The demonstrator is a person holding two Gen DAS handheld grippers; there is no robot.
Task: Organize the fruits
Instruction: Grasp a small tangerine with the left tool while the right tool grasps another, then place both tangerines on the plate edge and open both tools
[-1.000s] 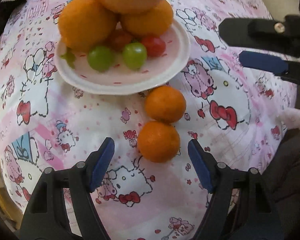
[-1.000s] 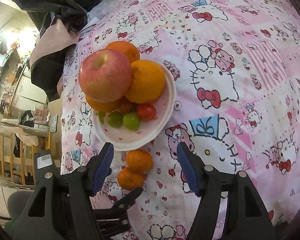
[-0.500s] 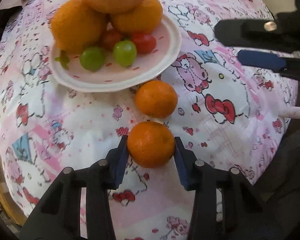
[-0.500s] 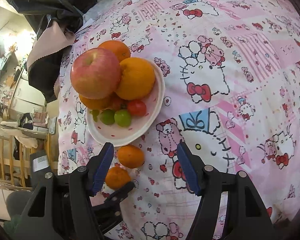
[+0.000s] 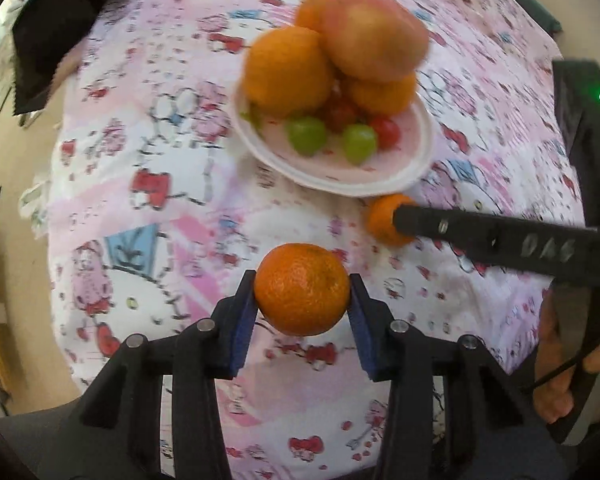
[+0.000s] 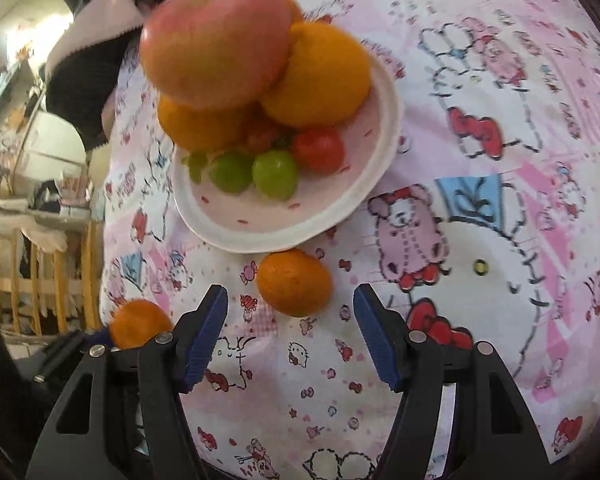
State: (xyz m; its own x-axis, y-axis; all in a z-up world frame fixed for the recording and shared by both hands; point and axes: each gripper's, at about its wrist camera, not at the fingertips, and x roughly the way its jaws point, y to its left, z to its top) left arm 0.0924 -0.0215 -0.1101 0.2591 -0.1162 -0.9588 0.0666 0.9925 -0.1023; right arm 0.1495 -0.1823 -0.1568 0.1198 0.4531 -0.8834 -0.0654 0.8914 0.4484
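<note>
My left gripper point(image 5: 302, 294) is shut on a small mandarin point(image 5: 302, 289) and holds it above the cloth; it also shows in the right wrist view point(image 6: 140, 323). A second mandarin point(image 6: 294, 282) lies on the cloth just below the plate, partly hidden by the right gripper's finger in the left wrist view point(image 5: 382, 216). My right gripper point(image 6: 291, 322) is open, its blue pads either side of this mandarin and a little short of it. The white plate point(image 6: 384, 148) holds an apple point(image 6: 216, 44), oranges, two green grapes and red tomatoes.
The table wears a pink Hello Kitty cloth point(image 6: 480, 240). A black cloth point(image 5: 52, 28) lies at the far left edge. A wooden chair point(image 6: 40, 264) and room clutter stand beyond the table's left side.
My left gripper has lifted the near mandarin off the cloth and pulled back. My right gripper has dropped closer to the second mandarin beside the plate.
</note>
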